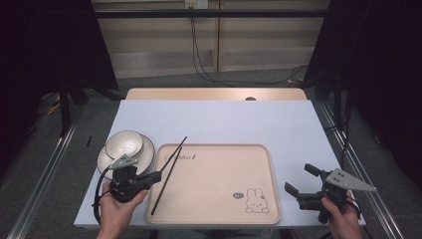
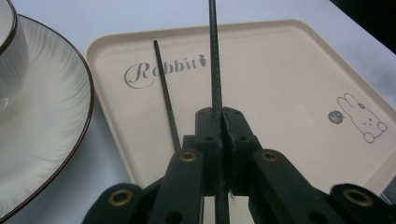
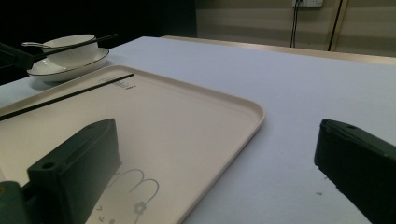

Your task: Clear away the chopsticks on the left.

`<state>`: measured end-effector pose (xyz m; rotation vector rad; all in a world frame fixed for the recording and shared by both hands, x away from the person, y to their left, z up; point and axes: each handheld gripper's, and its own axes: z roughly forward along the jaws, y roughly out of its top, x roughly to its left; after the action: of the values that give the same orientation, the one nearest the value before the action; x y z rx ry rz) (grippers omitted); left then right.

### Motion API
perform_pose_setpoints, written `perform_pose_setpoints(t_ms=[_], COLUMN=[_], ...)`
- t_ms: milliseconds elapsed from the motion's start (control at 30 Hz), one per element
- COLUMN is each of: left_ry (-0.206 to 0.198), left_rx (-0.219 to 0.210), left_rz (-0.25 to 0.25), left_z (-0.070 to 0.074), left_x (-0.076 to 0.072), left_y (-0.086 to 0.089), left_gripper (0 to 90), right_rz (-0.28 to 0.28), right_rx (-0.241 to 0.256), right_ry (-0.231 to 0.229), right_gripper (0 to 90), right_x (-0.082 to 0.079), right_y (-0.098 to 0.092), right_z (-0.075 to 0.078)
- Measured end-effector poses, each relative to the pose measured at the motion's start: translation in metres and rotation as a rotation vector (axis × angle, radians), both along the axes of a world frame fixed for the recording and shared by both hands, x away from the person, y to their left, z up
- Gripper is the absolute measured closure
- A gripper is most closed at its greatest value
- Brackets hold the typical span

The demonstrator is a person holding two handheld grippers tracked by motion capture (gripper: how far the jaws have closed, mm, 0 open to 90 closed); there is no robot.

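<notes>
In the high view, the left tool (image 1: 158, 175) is seen clamped on one black chopstick (image 1: 175, 151), which runs forward from its closed jaws over the left edge of the beige tray (image 1: 219, 211); a second chopstick (image 1: 163, 189) lies on the tray just beside and below the tool's tip. A white bowl (image 1: 124, 143) on a saucer (image 1: 147, 149) stands just behind the left tool on the tabletop (image 1: 239, 119). The right tool (image 1: 301, 180) is held with its jaws wide apart, beside the tray's right edge. In the left gripper view, the jaws are pressed together on the held chopstick (image 2: 214, 60), which extends straight ahead; the second chopstick (image 2: 165, 98) lies on the tray (image 2: 280, 70) just to the left of the jaws, and the saucer (image 2: 51, 116) is farther left. In the right gripper view, nothing is held between the spread jaws; the tray (image 3: 205, 116) lies ahead to the left, with the bowl (image 3: 72, 46) far ahead beyond it.
</notes>
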<state>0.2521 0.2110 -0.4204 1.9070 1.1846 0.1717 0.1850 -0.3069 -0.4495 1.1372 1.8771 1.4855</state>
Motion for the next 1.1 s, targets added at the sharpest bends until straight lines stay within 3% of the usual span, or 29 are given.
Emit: perform_pose_setpoints(t_ms=[267, 533, 633, 933, 1100], left_ry=[0.039, 0.071, 0.097, 0.154, 0.165], left_rx=[0.039, 0.067, 0.06, 0.091, 0.115], left_rz=[0.059, 0.08, 0.093, 0.11, 0.12], left_z=[-0.012, -0.021, -0.026, -0.032, -0.035], left_x=[0.007, 0.008, 0.006, 0.009, 0.014], left_y=[-0.017, -0.023, -0.023, -0.031, -0.036], left_gripper=[86.0, 86.0, 86.0, 86.0, 85.9], right_rz=[0.004, 0.006, 0.006, 0.008, 0.006], right_rx=[-0.001, -0.002, -0.002, 0.003, 0.004], right_ry=[-0.001, 0.0, 0.0, 0.003, 0.002], right_gripper=[0.0, 0.0, 0.0, 0.0, 0.0], right_x=[0.001, 0.001, 0.001, 0.001, 0.001], right_y=[0.001, 0.002, 0.002, 0.002, 0.002], right_z=[0.0, -0.001, -0.001, -0.001, -0.001])
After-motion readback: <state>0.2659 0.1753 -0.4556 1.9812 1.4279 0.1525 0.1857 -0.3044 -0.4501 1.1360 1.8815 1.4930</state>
